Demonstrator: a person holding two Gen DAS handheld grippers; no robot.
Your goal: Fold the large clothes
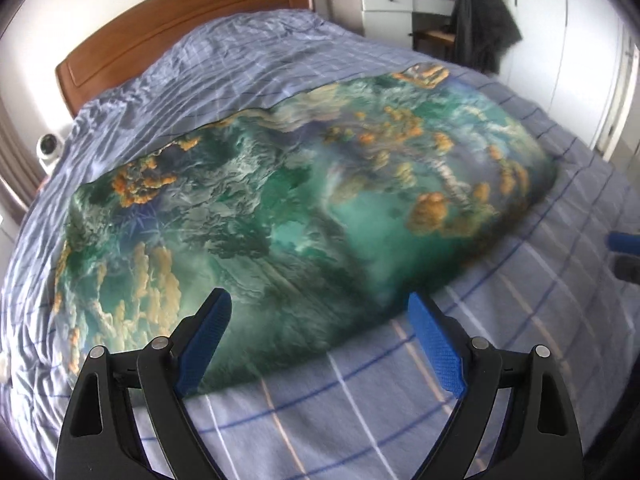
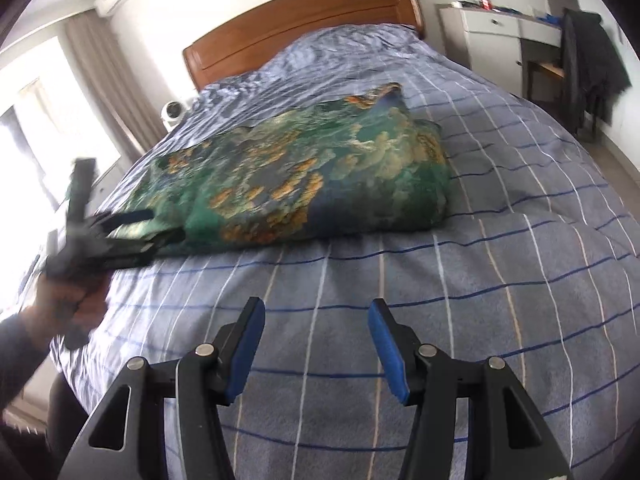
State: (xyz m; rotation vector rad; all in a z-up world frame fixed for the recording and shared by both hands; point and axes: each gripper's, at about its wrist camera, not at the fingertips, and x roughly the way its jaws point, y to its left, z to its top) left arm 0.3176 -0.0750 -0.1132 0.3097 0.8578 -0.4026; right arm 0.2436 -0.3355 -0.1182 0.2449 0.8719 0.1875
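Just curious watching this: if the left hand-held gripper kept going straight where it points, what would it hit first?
Probably the near edge of the green patterned cloth, lying between its open fingers; depth is hard to judge.

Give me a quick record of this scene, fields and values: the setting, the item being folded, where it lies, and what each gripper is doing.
setting: bed with blue checked cover, wooden headboard
item: green and orange printed fabric, folded into a thick stack
item position: lying across the bed, edges on the cover
left gripper: open, at the fabric's near edge, nothing gripped
right gripper: open, empty, over bare cover
background: white desk, dark garment on chair
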